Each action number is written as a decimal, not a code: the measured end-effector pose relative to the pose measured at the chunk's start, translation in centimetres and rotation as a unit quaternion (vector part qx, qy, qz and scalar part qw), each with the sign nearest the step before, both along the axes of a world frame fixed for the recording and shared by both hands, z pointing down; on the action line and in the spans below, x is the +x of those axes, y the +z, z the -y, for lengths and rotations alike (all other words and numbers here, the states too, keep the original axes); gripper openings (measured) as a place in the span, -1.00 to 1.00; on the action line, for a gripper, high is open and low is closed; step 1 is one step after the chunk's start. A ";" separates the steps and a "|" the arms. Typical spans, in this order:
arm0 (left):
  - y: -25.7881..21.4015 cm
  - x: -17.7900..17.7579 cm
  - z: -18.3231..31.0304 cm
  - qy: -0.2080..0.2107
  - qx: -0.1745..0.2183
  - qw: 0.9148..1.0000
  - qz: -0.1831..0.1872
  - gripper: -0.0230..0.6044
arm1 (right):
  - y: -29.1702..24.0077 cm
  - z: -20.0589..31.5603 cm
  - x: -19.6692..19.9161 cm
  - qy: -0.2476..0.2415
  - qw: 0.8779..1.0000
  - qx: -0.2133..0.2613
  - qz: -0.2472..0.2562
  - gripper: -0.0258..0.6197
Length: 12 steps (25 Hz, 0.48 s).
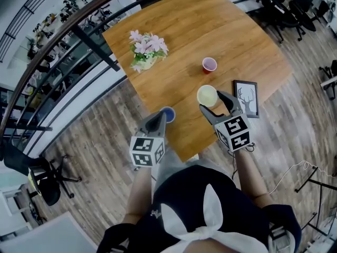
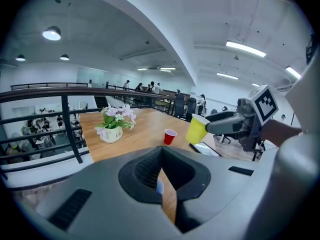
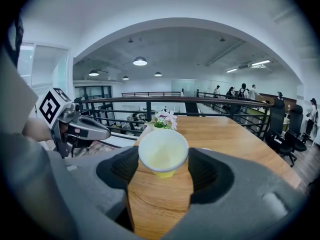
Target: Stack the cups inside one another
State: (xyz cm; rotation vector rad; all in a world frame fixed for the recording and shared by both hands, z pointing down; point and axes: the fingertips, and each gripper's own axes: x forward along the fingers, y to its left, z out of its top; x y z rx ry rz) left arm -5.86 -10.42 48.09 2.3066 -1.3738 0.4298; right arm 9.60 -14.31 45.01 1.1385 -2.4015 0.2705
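The right gripper (image 3: 163,165) is clamping the yellow cup (image 3: 163,151) by its sides and holding it upright above the near part of the wooden table (image 1: 210,20). The left gripper (image 1: 160,119) is pinching its jaws almost together on the blue cup (image 1: 168,113) at the table's near edge. The red cup (image 1: 209,65) is standing alone mid-table, between a flower pot (image 1: 147,50) and a framed picture (image 1: 246,98). A black railing (image 1: 79,33) is running beside the table, above a plank floor (image 1: 89,141)

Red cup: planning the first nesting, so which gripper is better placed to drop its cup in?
Probably right. The right gripper holds the yellow cup nearer the red cup; the left gripper, with the blue cup, sits farther back.
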 end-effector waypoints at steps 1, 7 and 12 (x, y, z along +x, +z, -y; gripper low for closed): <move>0.2 -0.2 -0.2 -0.002 -0.001 1.000 0.000 -0.87 | 0.1 -0.1 -0.4 -0.003 1.000 -0.001 0.001 0.03; 0.9 -1.9 -1.2 -0.018 -0.008 1.000 0.001 -0.87 | 0.2 -0.4 -2.9 -0.025 1.000 -0.001 0.005 0.03; 1.1 -3.6 -2.0 -0.036 -0.009 0.999 -0.001 -0.87 | 0.3 -0.8 -5.3 -0.049 0.999 -0.001 0.009 0.03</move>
